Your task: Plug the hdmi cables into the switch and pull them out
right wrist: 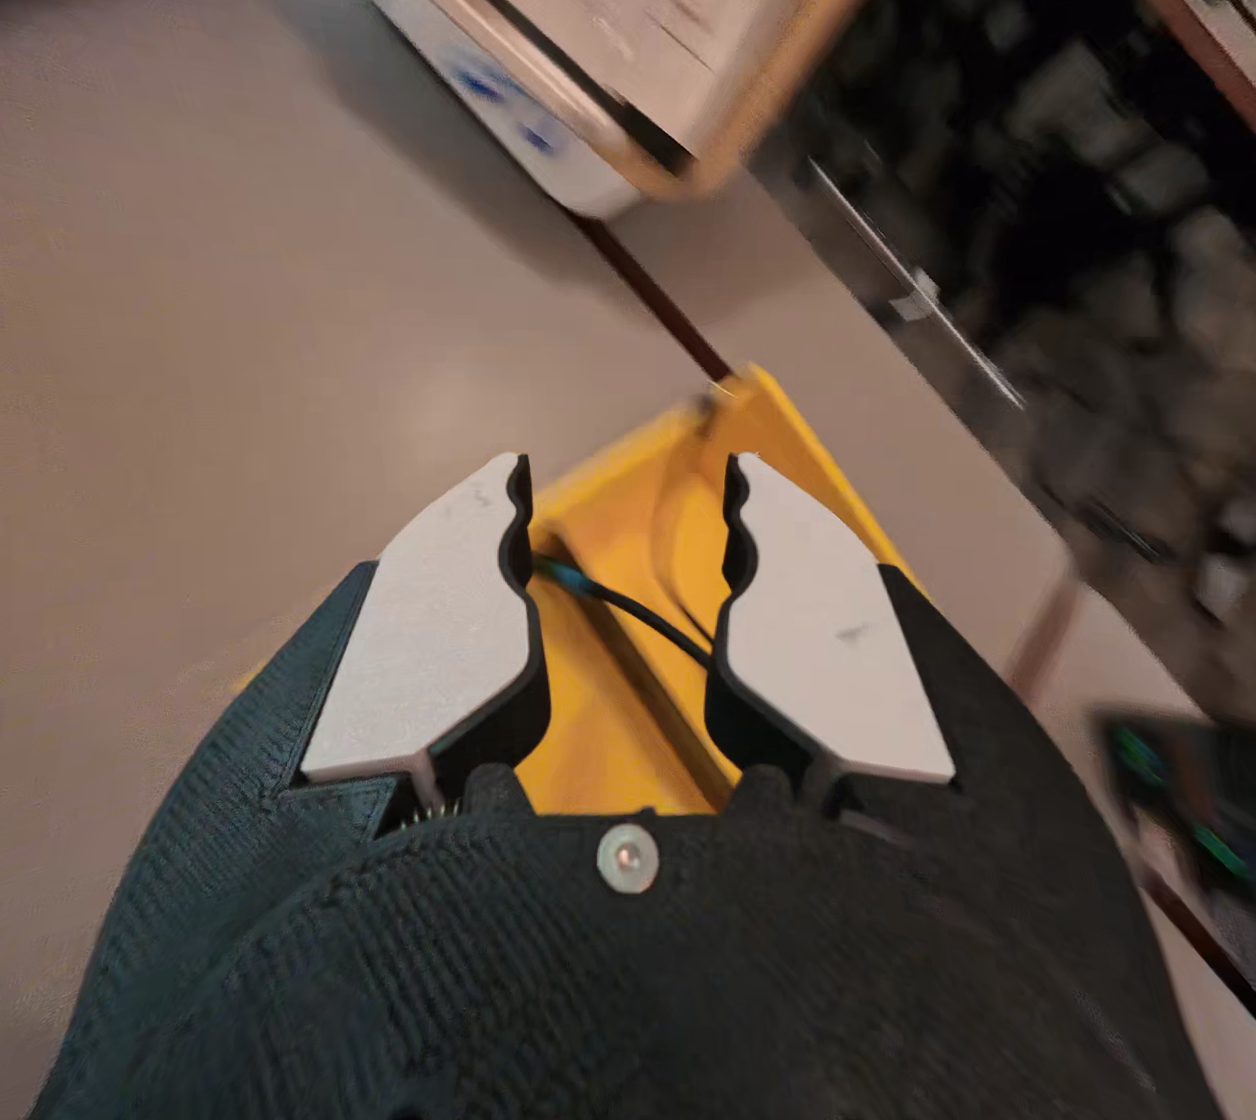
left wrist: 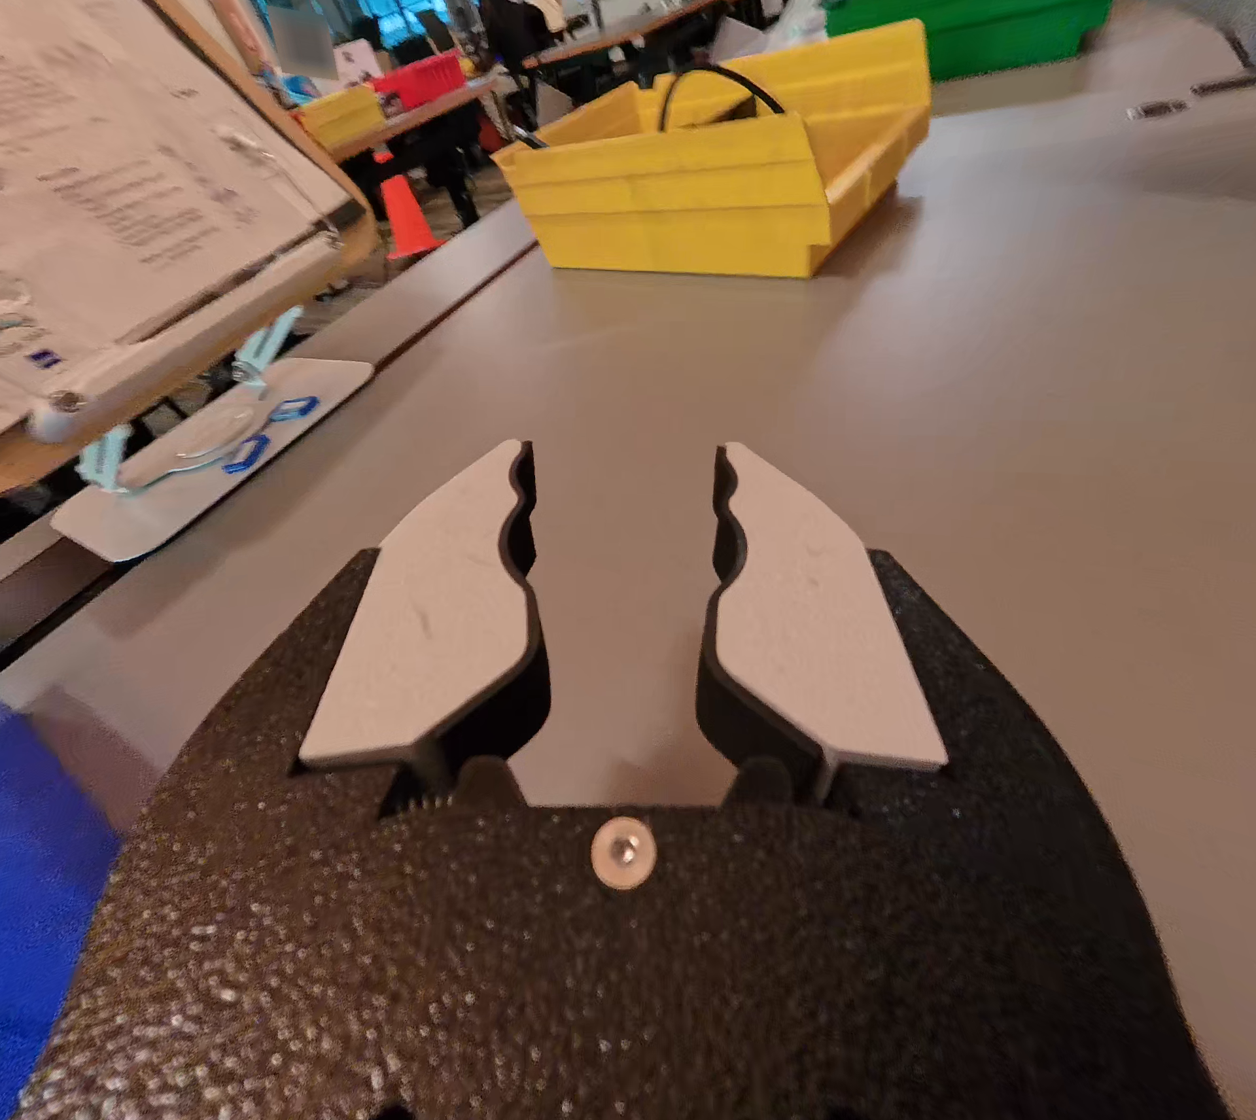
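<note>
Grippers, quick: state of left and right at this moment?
Left gripper: open, empty, over the bare table.
Right gripper: open, holding nothing, poised above the yellow bin with a black cable inside.

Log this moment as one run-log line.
left gripper: open, empty, over table | right gripper: open, above yellow bin | black cable: in bin, ungrasped | switch: not visible

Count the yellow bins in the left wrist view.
2. One big yellow bin sits on the table ahead of the open left gripper; a smaller one is on a far table. More may be hidden.
</note>
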Motion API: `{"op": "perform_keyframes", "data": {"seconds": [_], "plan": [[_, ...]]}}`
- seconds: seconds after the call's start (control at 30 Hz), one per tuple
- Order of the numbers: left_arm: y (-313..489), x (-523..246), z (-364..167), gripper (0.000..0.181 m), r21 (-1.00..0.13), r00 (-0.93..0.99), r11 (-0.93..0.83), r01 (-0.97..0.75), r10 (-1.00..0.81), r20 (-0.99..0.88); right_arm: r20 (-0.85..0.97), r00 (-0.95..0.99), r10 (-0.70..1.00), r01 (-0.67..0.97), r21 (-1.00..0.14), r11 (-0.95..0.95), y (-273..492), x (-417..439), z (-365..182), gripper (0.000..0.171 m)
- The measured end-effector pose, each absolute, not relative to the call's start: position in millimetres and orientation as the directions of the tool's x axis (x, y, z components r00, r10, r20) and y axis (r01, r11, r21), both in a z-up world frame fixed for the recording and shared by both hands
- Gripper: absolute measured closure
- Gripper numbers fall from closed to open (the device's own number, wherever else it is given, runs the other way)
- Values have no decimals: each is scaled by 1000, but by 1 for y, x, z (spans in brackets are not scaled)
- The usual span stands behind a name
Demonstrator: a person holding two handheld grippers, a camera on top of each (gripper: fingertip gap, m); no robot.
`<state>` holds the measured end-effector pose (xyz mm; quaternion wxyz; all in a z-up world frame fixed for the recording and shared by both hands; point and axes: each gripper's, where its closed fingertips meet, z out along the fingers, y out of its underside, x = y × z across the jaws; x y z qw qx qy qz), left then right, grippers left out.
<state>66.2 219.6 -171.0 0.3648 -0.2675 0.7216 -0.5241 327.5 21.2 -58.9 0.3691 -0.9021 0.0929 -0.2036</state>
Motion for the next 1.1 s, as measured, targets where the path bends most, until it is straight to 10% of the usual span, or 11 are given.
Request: {"op": "perform_keyframes", "data": {"seconds": [0.03,0.37,0.57,0.9,1.1], "plan": [[225,67,-164,131,-959,-566,283,7,-790,-237,241,936,-256,20,-764,-645,45,295,-60,117],[457,10,-144,125,-939,434,-286,-194,-883,179,18,1000,18,24,-913,-408,133,132,-154,115],[493,15,-189,119,-741,484,-599,-303,-767,421,14,999,33,27,-903,-428,132,127,-162,110],[509,32,-215,113,-579,530,-482,-658,-842,99,-4,999,32,10,-893,-449,127,131,-171,107],[516,34,-223,138,-492,477,-421,-762,-879,13,-12,999,45,10,-893,-450,127,128,-172,107]]}}
